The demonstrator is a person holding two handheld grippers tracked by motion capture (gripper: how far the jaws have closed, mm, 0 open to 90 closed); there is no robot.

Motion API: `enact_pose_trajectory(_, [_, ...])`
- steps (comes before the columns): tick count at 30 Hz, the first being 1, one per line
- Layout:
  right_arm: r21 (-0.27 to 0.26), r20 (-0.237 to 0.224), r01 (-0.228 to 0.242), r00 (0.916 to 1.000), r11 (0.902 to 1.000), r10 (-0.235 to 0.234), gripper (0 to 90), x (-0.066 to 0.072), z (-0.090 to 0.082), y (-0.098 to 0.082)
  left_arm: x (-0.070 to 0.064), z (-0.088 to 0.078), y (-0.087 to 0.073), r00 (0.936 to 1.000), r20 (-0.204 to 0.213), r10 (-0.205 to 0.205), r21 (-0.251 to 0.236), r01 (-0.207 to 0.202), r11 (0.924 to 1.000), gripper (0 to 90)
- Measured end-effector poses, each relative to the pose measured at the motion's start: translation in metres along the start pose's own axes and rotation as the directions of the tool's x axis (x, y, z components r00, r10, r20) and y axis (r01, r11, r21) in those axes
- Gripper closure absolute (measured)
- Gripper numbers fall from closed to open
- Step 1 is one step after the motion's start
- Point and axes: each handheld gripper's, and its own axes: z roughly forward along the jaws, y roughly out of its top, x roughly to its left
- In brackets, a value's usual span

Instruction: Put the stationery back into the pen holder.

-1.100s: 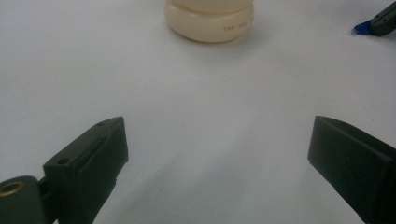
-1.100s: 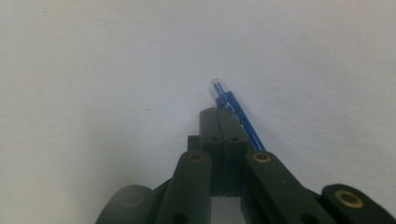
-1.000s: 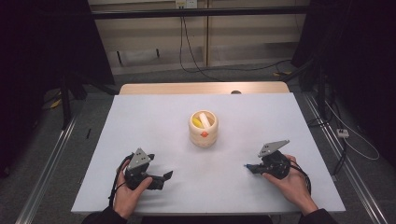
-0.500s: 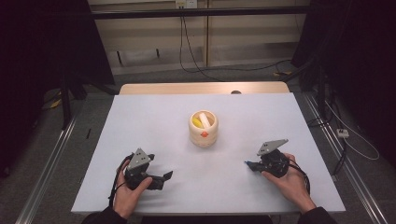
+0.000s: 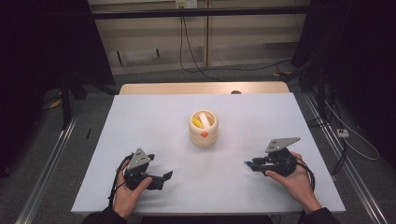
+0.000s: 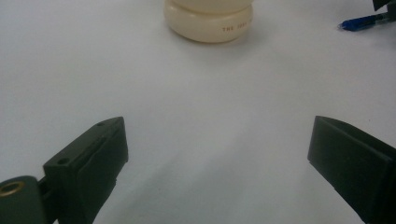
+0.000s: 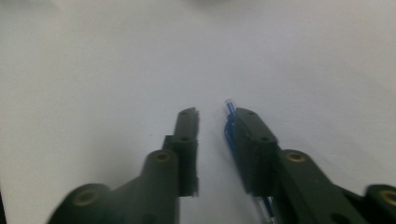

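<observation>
High view: the cream jar (image 5: 203,129) stands mid-tabletop (image 5: 140,130) with a white stick and something yellow inside. The left gripper (image 5: 161,178) rests well to the near left of the jar, the right gripper (image 5: 250,164) well to its near right, with a blue pen (image 5: 248,163) tip poking out at its jaws.

Left gripper view: the jaws are spread wide over bare tabletop with nothing between them; the jar (image 6: 208,21) is ahead, the pen (image 6: 362,22) off to its right.

Right gripper view: the jaws have just been opening, and now stand a little apart. The pen (image 7: 229,126) lies along the inner face of one, no longer pinched. My worry is that, freed, it rolls or slides off across the smooth tabletop, or catches on the jaw and gets dragged when the hand pulls back from the jar's side.
</observation>
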Motion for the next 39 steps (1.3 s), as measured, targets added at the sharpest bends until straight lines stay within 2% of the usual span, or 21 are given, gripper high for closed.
enact_pose_trajectory(5, [0.006, 0.028, -0.038, 0.9989, 0.9993, 0.038, 26.7, -0.006, -0.006, -0.002, 0.0, 0.0, 0.0, 1.0, 0.001, 0.0, 0.005, 0.0, 1.0, 5.0])
enact_pose_trajectory(7, [0.022, 0.034, -0.05, 0.9982, 0.9985, 0.049, 18.7, -0.009, -0.007, -0.004, 0.0, 0.0, 0.0, 1.0, -0.002, 0.005, 0.009, -0.005, 0.9999, 5.0])
enact_pose_trajectory(11, [0.036, 0.042, -0.054, 0.9977, 0.9979, 0.053, 12.5, -0.012, -0.014, -0.006, 0.0, 0.0, 0.0, 1.0, -0.001, 0.005, 0.011, -0.005, 0.9999, 5.0])
enact_pose_trajectory(15, [0.07, 0.065, -0.05, 0.9969, 0.9963, 0.046, 10.8, -0.015, -0.024, -0.007, 0.0, 0.0, 0.0, 1.0, 0.006, 0.0, -0.002, 0.0, 1.0, 5.2])
enact_pose_trajectory(20, [0.118, 0.093, -0.046, 0.9951, 0.992, 0.035, 13.3, -0.02, -0.031, -0.012, 0.0, -0.001, 0.001, 1.0, -0.001, 0.008, 0.0, -0.008, 1.0, 5.3])
enact_pose_trajectory(25, [0.17, 0.074, -0.024, 0.9972, 0.9851, 0.012, 20.2, -0.027, -0.037, -0.009, 0.0, 0.001, 0.001, 1.0, -0.001, 0.007, -0.001, -0.007, 1.0, 5.3])
enact_pose_trajectory(30, [0.248, 0.066, -0.004, 0.9977, 0.9687, -0.013, 29.1, -0.036, -0.034, -0.004, 0.001, 0.002, 0.001, 1.0, 0.0, 0.006, 0.003, -0.006, 1.0, 5.3])
enact_pose_trajectory(33, [0.287, 0.067, 0.02, 0.9969, 0.9577, -0.041, 30.6, -0.033, -0.03, -0.004, 0.001, 0.001, 0.002, 1.0, 0.002, 0.008, 0.0, -0.008, 1.0, 5.3])
enact_pose_trajectory(37, [0.304, 0.058, 0.037, 0.9967, 0.952, -0.057, 37.5, -0.033, -0.029, -0.005, 0.0, 0.001, 0.002, 1.0, 0.007, 0.007, -0.003, -0.007, 1.0, 5.3])
enact_pose_trajectory(39, [0.322, 0.057, 0.042, 0.9963, 0.9457, -0.064, 42.5, -0.034, -0.028, -0.007, 0.0, 0.0, 0.002, 1.0, 0.007, 0.007, -0.001, -0.007, 1.0, 5.3])
